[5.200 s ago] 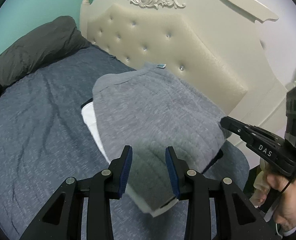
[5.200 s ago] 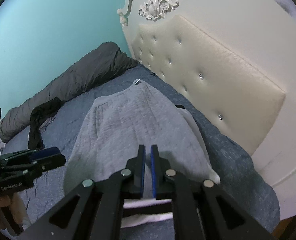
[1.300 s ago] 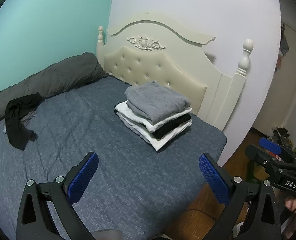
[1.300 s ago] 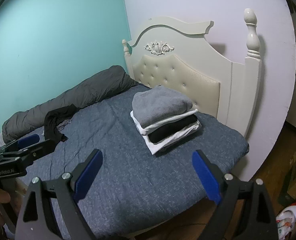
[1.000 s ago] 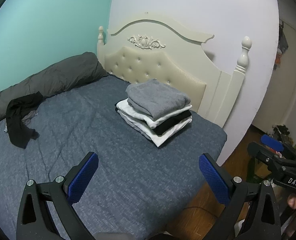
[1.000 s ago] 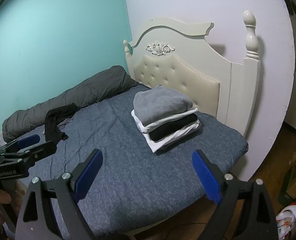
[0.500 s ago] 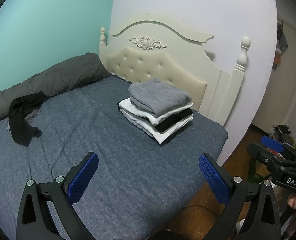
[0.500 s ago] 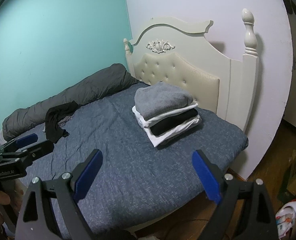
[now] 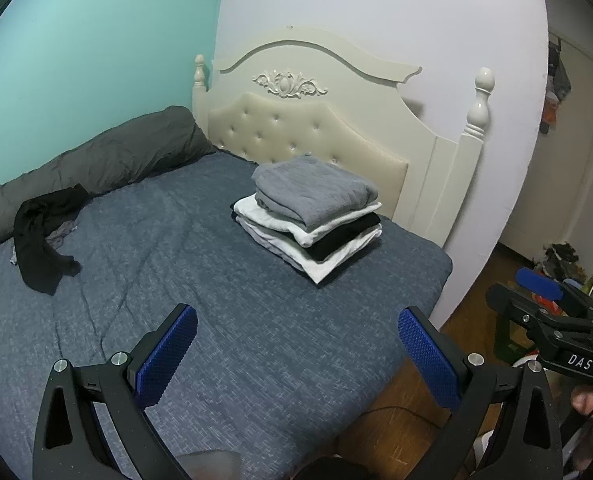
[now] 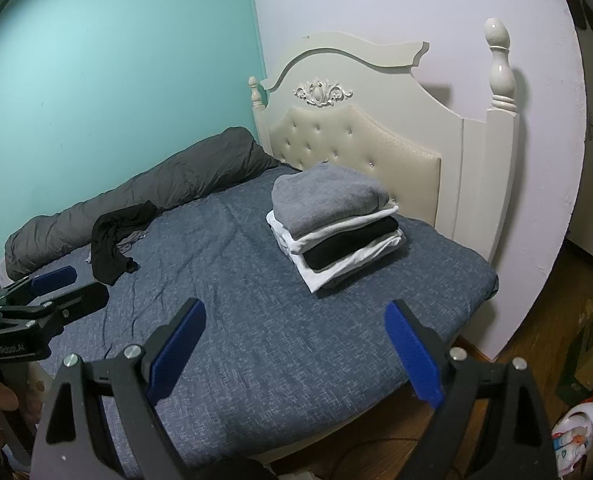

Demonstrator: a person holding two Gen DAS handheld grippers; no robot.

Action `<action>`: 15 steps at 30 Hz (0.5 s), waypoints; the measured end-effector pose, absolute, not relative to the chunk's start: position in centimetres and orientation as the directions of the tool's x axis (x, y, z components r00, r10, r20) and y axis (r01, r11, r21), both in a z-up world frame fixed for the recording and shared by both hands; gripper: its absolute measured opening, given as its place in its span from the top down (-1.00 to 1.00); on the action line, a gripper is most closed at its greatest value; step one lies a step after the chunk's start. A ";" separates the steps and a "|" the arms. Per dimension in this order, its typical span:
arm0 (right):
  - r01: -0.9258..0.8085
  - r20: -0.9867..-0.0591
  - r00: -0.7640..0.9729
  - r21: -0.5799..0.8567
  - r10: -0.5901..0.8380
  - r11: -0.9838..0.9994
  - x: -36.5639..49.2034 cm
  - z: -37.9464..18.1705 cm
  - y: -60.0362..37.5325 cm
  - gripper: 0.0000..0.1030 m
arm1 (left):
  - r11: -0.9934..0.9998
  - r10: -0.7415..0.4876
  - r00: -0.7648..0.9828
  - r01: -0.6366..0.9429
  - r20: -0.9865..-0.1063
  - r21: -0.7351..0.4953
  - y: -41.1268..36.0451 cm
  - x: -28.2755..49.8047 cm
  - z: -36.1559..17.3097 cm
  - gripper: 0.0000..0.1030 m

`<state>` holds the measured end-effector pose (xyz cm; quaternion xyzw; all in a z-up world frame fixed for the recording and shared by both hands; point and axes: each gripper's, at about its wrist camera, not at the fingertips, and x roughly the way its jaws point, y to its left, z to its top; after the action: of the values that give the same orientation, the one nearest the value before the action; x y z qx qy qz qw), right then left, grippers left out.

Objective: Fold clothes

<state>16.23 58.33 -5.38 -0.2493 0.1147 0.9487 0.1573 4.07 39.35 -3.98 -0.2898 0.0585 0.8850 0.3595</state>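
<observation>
A stack of folded clothes (image 9: 312, 220) (image 10: 336, 224) sits on the blue bed (image 9: 184, 280) (image 10: 256, 320) near the headboard, a grey sweater (image 9: 312, 192) (image 10: 328, 196) on top of white and black layers. An unfolded black garment (image 9: 42, 244) (image 10: 114, 236) lies crumpled at the bed's far left. My left gripper (image 9: 296, 340) is open and empty, well back from the stack, and shows at the left edge of the right wrist view (image 10: 62, 284). My right gripper (image 10: 296, 340) is open too, holding nothing, and shows at the right edge of the left wrist view (image 9: 524, 288).
A rolled dark grey duvet (image 9: 96, 164) (image 10: 156, 184) lies along the teal wall. The cream headboard (image 9: 308, 128) (image 10: 356, 140) stands behind the stack. Wooden floor with clutter (image 10: 584, 360) lies to the right of the bed. A hand (image 9: 588, 404) grips the right gripper's handle.
Five seconds ago both grippers were close over the grey sweater, the right one shut; now both stand wide open, pulled far back. Over the last second almost nothing has moved.
</observation>
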 end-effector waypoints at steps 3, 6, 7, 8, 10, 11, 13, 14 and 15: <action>-0.354 -0.507 -0.827 0.139 0.240 -0.925 16.3 -5.4 58.2 -0.78 | -0.734 0.604 -0.572 -0.670 -0.556 -0.108 39.3 4.0 -4.1 -0.99; -0.355 -0.505 -0.828 0.138 0.243 -0.925 16.3 -5.4 58.2 -0.78 | -0.736 0.603 -0.574 -0.669 -0.554 -0.108 39.2 4.0 -4.1 -0.99; -0.356 -0.505 -0.828 0.138 0.244 -0.924 16.3 -5.4 58.2 -0.78 | -0.736 0.603 -0.574 -0.669 -0.554 -0.107 39.2 4.0 -4.1 -0.99; -0.356 -0.505 -0.828 0.139 0.243 -0.924 16.3 -5.4 58.2 -0.78 | -0.735 0.604 -0.574 -0.669 -0.553 -0.107 39.2 4.0 -4.1 -0.99; -0.356 -0.504 -0.829 0.138 0.244 -0.924 16.2 -5.4 58.2 -0.79 | -0.734 0.605 -0.574 -0.670 -0.552 -0.107 39.1 3.9 -4.0 -0.99; -0.356 -0.502 -0.829 0.138 0.244 -0.924 16.2 -5.4 58.2 -0.79 | -0.735 0.604 -0.576 -0.669 -0.551 -0.107 39.1 3.9 -4.0 -0.99; -0.354 -0.500 -0.831 0.139 0.243 -0.925 16.1 -5.4 58.3 -0.86 | -0.737 0.603 -0.579 -0.667 -0.548 -0.106 39.0 3.9 -3.9 -0.99; -0.354 -0.498 -0.832 0.138 0.244 -0.925 16.2 -5.3 58.2 -0.87 | -0.738 0.603 -0.581 -0.666 -0.547 -0.106 39.0 3.9 -3.9 -0.99; -0.354 -0.497 -0.833 0.137 0.245 -0.925 16.2 -5.3 58.2 -0.88 | -0.738 0.603 -0.581 -0.666 -0.547 -0.107 39.0 3.9 -3.9 -0.99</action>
<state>16.20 58.17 -5.32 -0.2428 0.1121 0.9506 0.1574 3.90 38.99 -3.86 -0.2860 0.0552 0.8873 0.3577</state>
